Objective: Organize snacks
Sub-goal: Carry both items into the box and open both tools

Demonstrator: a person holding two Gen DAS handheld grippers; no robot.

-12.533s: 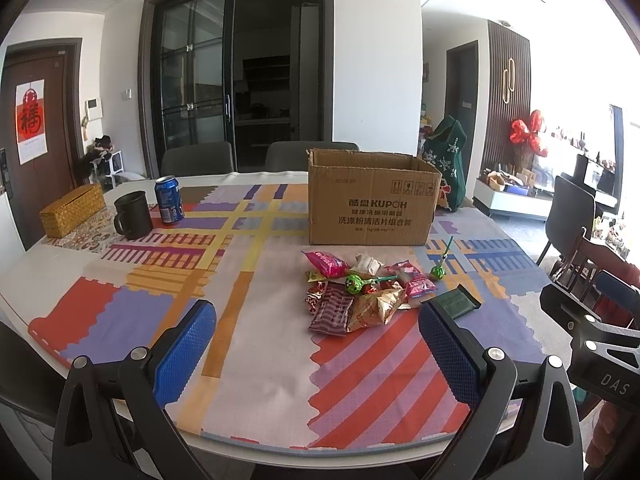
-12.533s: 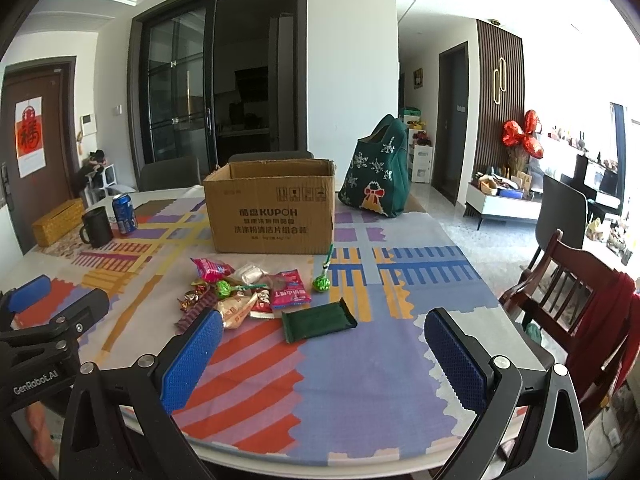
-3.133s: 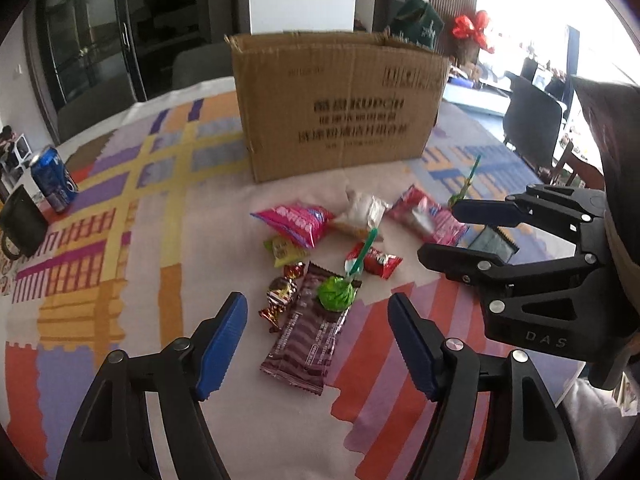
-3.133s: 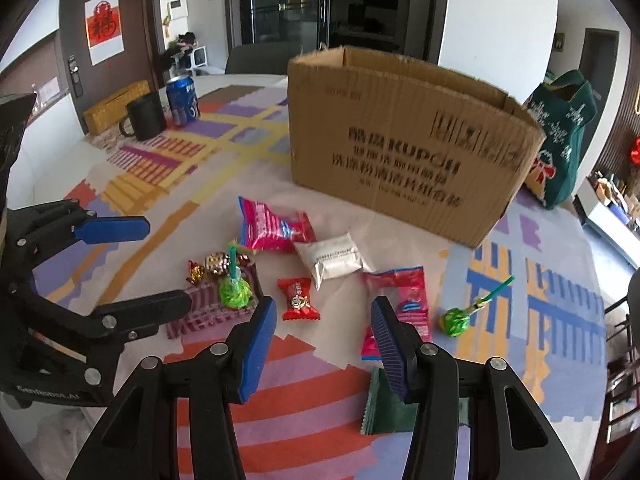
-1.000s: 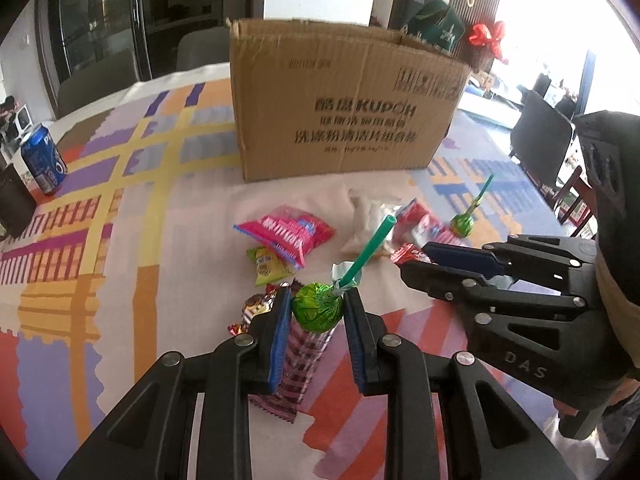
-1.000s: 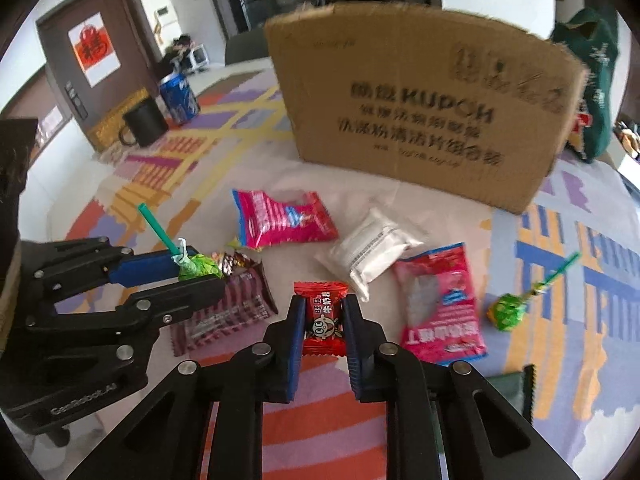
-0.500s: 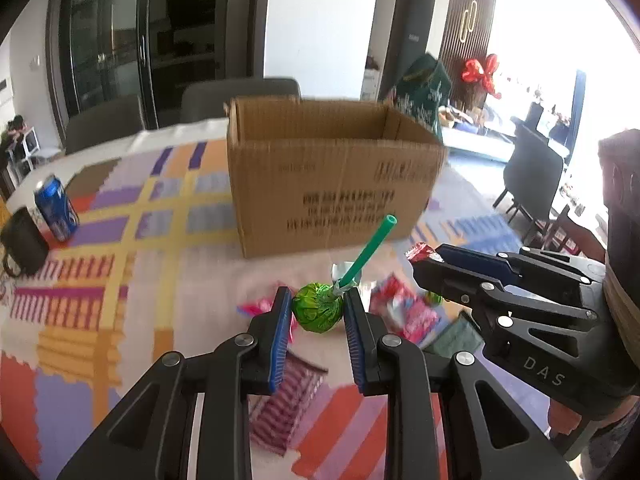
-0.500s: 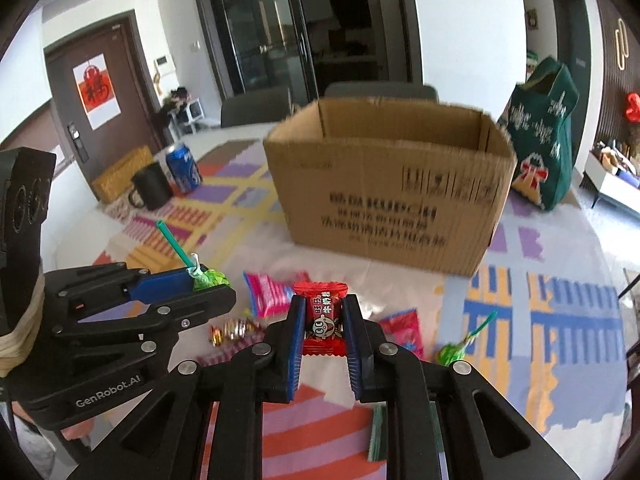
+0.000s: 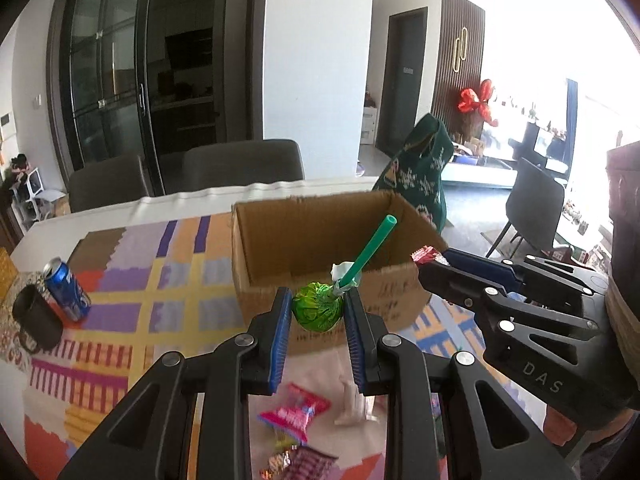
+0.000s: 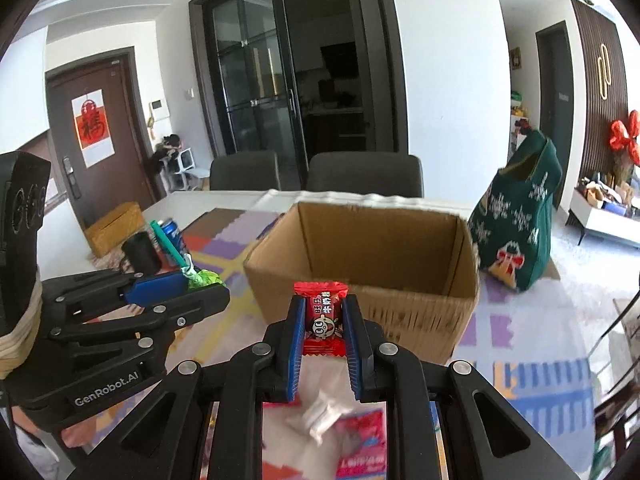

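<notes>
My left gripper [image 9: 317,312] clamps the green foil-wrapped lollipop [image 9: 318,311]; my right gripper [image 10: 322,326] pinches the red candy packet [image 10: 322,320], the open brown cardboard box [image 10: 384,240] at centre frame.

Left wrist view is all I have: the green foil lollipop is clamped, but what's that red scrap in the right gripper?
Observer: The right gripper is shut on a small red candy packet with a cartoon face.
Operator: Is it over the brown cardboard box?
Observer: Not clearly; the right wrist view shows it before the brown cardboard box, at its near wall.
Operator: Anything beyond my left gripper?
Observer: A black mug, with a yellow woven box behind it.
</notes>
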